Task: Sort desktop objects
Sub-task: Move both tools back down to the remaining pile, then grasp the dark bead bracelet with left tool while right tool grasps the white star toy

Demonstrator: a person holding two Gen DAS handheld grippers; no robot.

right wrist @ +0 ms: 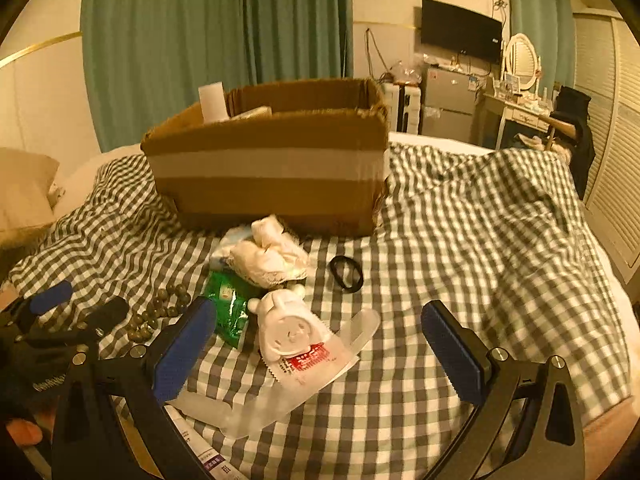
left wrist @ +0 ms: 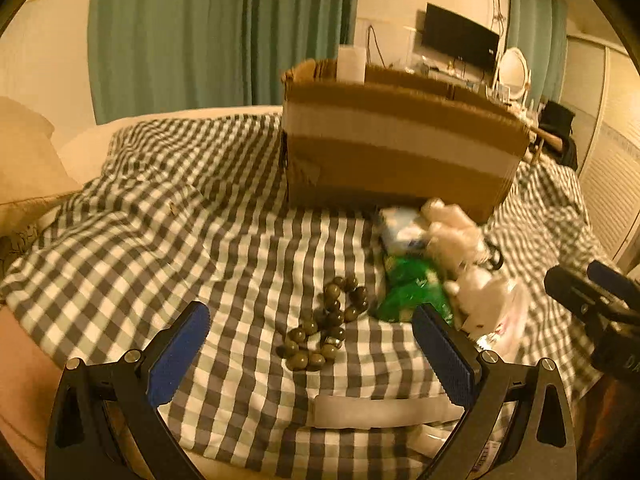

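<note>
A dark bead bracelet lies on the checked bedspread between my left gripper's open, empty fingers; it also shows in the right wrist view. To its right lie a green packet, a white bear-shaped item in clear wrapping, a bundle of white cloth and a black hair tie. My right gripper is open and empty, its fingers on either side of the bear item. A cardboard box stands behind, open at the top, holding a white roll.
The bedspread is wrinkled and falls off at the right edge. A pillow lies at the left. A tube lies near the front under the right gripper. A dresser with a mirror and TV stand beyond the bed.
</note>
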